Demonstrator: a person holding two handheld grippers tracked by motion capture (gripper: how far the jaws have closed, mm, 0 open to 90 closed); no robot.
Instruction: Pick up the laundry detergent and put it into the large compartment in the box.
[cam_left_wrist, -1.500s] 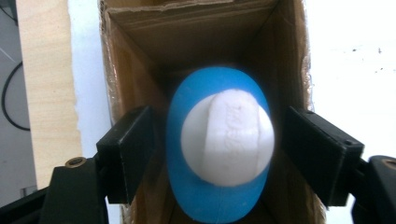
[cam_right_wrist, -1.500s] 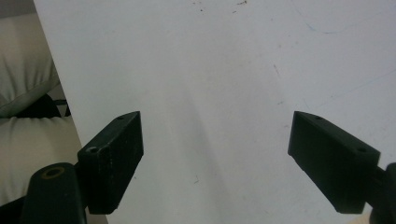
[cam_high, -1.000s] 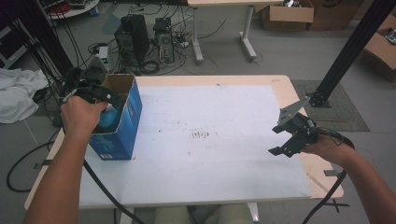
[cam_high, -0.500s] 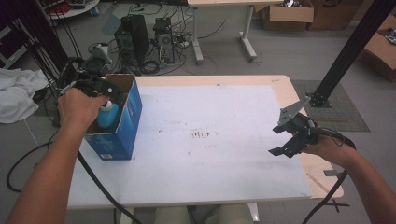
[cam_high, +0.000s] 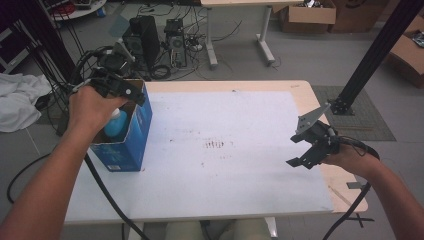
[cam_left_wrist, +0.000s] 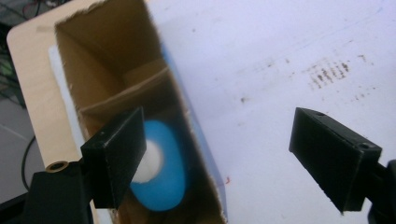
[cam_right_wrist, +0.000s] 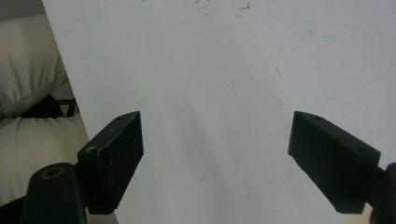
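A blue cardboard box (cam_high: 129, 145) stands open-topped at the table's left side. Inside it a blue bottle with a white cap (cam_high: 115, 125) stands upright, and in the left gripper view the bottle (cam_left_wrist: 163, 182) lies below my left jaw, apart from it. My left gripper (cam_high: 131, 94) hovers over the box's top rim. Its jaws have just been opening and now stand wide, with nothing gripped between them. In that view my left gripper (cam_left_wrist: 217, 158) looks down past the box's inner wall (cam_left_wrist: 107, 70). My right gripper (cam_high: 306, 151) hangs open over the table's right edge, empty (cam_right_wrist: 217, 158).
A white sheet (cam_high: 240, 180) covers the wooden table, with dark smudges (cam_high: 215, 145) at its middle. Computer towers (cam_high: 145, 37) and cables sit on the floor behind. A black post (cam_high: 370, 55) rises at the right. White cloth (cam_high: 17, 100) lies left of the table.
My left hand has lifted up and back from inside the box, its jaws spreading, and the blue bottle stays in the box. The right gripper has not moved.
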